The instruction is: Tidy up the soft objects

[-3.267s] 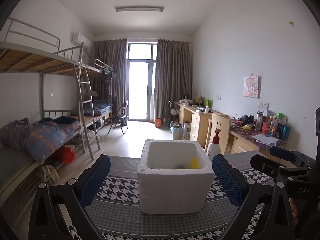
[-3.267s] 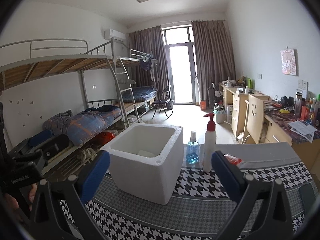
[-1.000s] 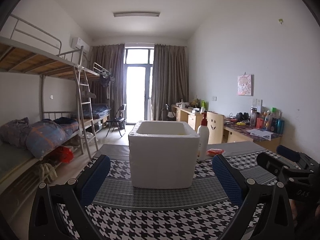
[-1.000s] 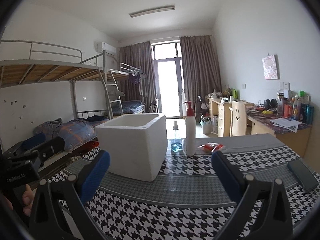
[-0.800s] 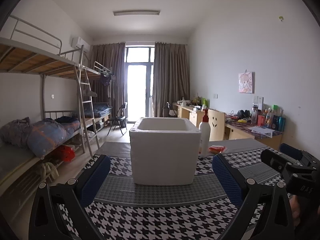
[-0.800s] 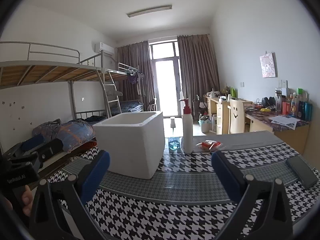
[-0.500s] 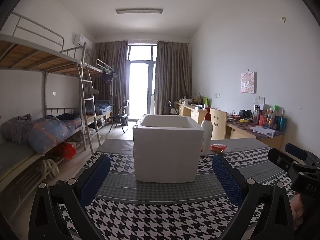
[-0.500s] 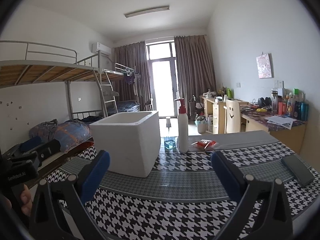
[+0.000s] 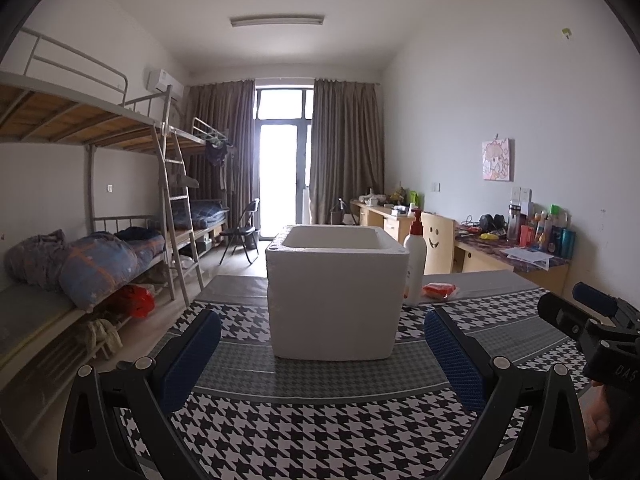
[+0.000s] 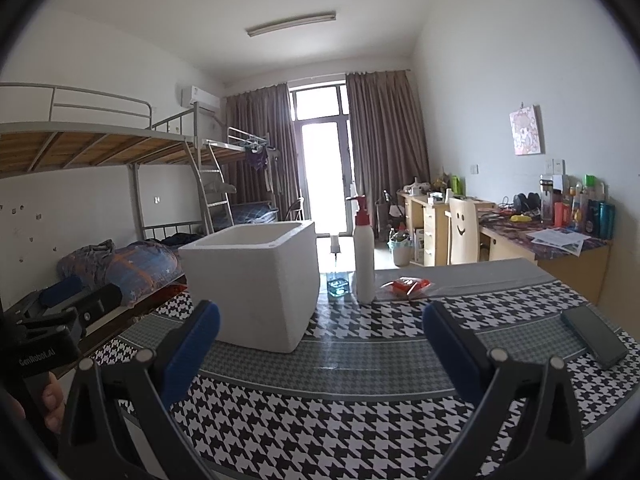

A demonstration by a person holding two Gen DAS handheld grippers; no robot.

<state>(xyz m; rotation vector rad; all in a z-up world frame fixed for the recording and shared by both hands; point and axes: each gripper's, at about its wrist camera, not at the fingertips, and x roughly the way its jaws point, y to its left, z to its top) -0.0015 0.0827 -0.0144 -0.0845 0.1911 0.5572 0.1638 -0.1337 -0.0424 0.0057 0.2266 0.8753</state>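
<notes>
Soft objects are not visible on the houndstooth-patterned surface (image 9: 320,432); if any lie inside the white square foam box (image 9: 336,292), its wall hides them. This box stands in the middle of the surface, beside a white pump bottle with red cap (image 10: 364,264). Left gripper (image 9: 320,356) and right gripper (image 10: 320,348) both hover wide and hold nothing. I judge that the 2 should stay apart, low and level, away from the bottle.

Dim room, blown-out window (image 9: 280,176), fisheye vignetting
</notes>
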